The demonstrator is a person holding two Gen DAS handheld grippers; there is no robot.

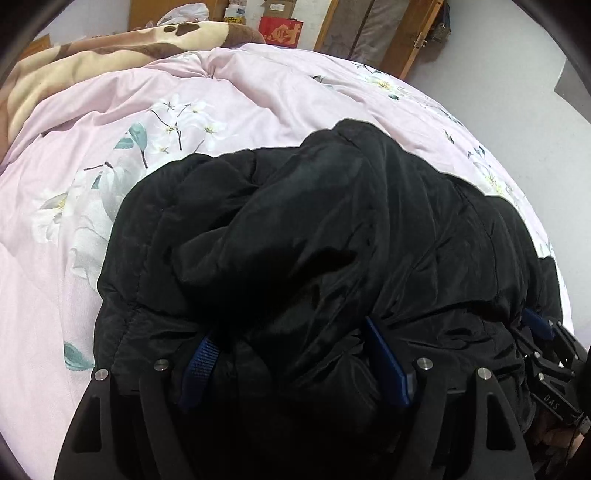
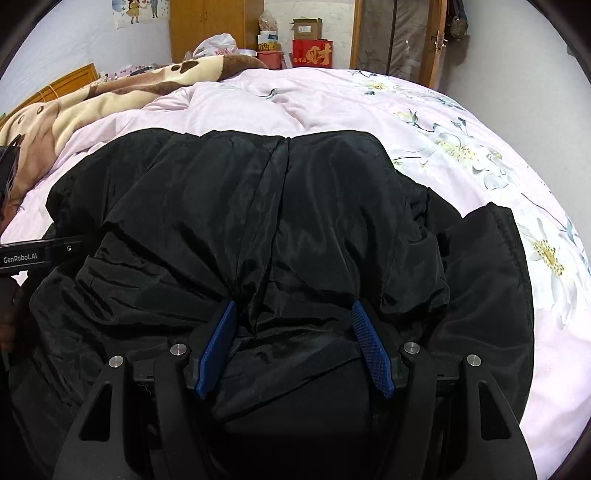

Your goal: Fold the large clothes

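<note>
**Black coat half-folded on the bed, both grippers down at its near edge**

The left gripper (image 1: 291,354) stands spread wide, its blue pads (image 1: 386,363) sunk among the coat's (image 1: 295,229) puffy folds; cloth lies between them, but I see no pinch, so I take it as let go. The right gripper (image 2: 293,345) straddles a thick bunch of the coat's (image 2: 258,206) near hem, and the cloth is gathered into creases right at both pads (image 2: 371,349), which reads as a grip on that bunch.

The coat lies in a heap across the pink flowered quilt (image 1: 229,92), one flap mounded over the body, a sleeve or side panel (image 2: 495,251) sticking out to the right.

What could go wrong, as I judge it:

- The shell looks slick and padded; a bunched grip could slide off mid-lift.
- With one side free, pulling on the other would drag the coat askew.
- The quilt is soft and rumpled, so a fold may spring open or snag bedding.

As for containers: a red box (image 2: 312,53), a cardboard box (image 2: 306,26) and a plastic bag (image 2: 218,44) stand beyond the bed; their contents can't be made out.
</note>
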